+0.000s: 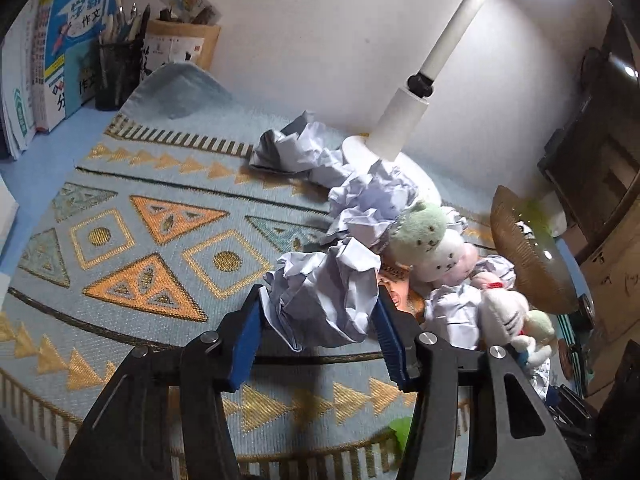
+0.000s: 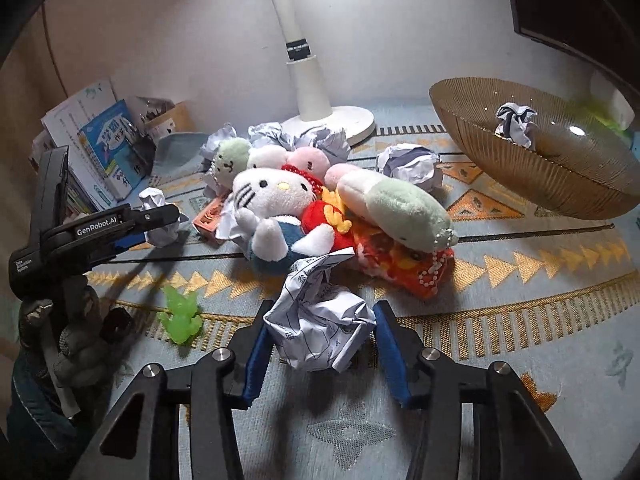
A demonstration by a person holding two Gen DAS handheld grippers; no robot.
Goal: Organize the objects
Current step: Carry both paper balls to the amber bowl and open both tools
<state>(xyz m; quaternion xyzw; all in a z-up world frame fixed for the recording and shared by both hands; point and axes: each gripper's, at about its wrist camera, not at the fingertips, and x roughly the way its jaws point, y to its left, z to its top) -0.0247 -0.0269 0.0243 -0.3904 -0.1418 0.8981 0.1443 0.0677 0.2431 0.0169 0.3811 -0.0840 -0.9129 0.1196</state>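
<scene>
My left gripper (image 1: 320,300) is shut on a crumpled paper ball (image 1: 328,292), held just above the patterned mat; it also shows at the left of the right wrist view (image 2: 160,220). My right gripper (image 2: 320,316) is shut on another crumpled paper ball (image 2: 320,324) low over the mat. A pile of plush toys lies beyond: a Hello Kitty (image 2: 276,204), a green-and-white plush (image 2: 396,204) and a small green bear (image 1: 420,228). More paper balls (image 1: 360,200) lie around them. A gold bowl (image 2: 532,176) at the right holds one paper ball (image 2: 516,122).
A white desk lamp (image 2: 320,116) stands at the back by the wall. Books (image 1: 60,52) and a pen holder (image 1: 116,68) stand at the back left. A small green toy (image 2: 182,312) lies on the mat (image 1: 140,240). An orange patterned item (image 2: 404,264) lies under the plushes.
</scene>
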